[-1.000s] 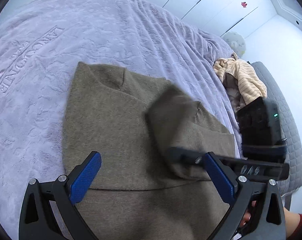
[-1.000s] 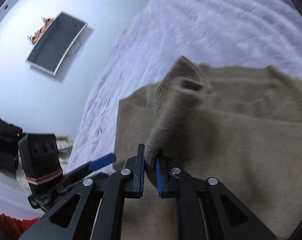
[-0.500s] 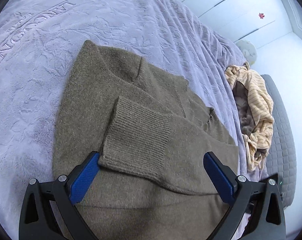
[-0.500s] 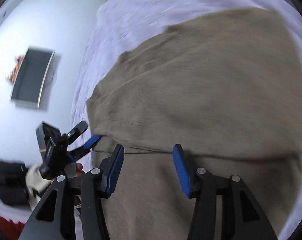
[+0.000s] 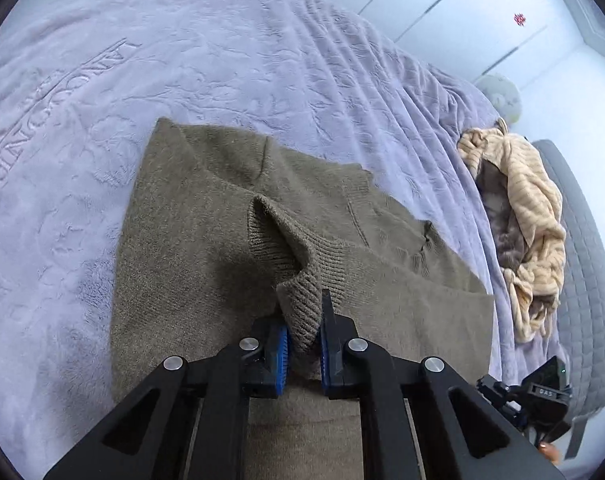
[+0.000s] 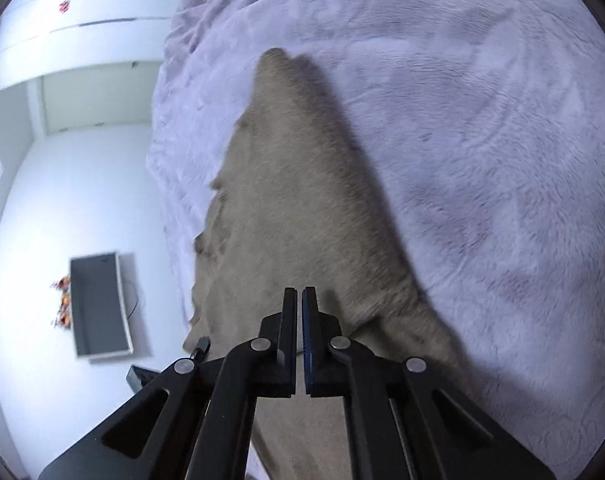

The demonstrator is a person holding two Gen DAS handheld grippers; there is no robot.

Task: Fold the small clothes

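An olive-brown knit sweater [image 5: 190, 216] lies flat on a lilac bedspread [image 5: 222, 60]. My left gripper [image 5: 304, 340] is shut on the ribbed cuff [image 5: 298, 276] of a sleeve folded across the sweater's body and lifts it slightly. In the right wrist view the same sweater [image 6: 294, 216] stretches away over the bedspread [image 6: 482, 140]. My right gripper [image 6: 298, 320] is shut just above the sweater's cloth; whether it pinches any fabric is unclear.
A pile of tan striped and grey clothes [image 5: 518, 216] lies at the bed's right edge beside a grey quilted chair [image 5: 582, 280]. White wardrobe doors [image 5: 442, 8] stand behind. The right wrist view shows a wall-mounted screen [image 6: 98, 304] past the bed's left edge.
My left gripper, open half a second ago, has closed on the sleeve cuff and raised it. My right gripper let go of the sleeve, swung to another side of the sweater and has closed.
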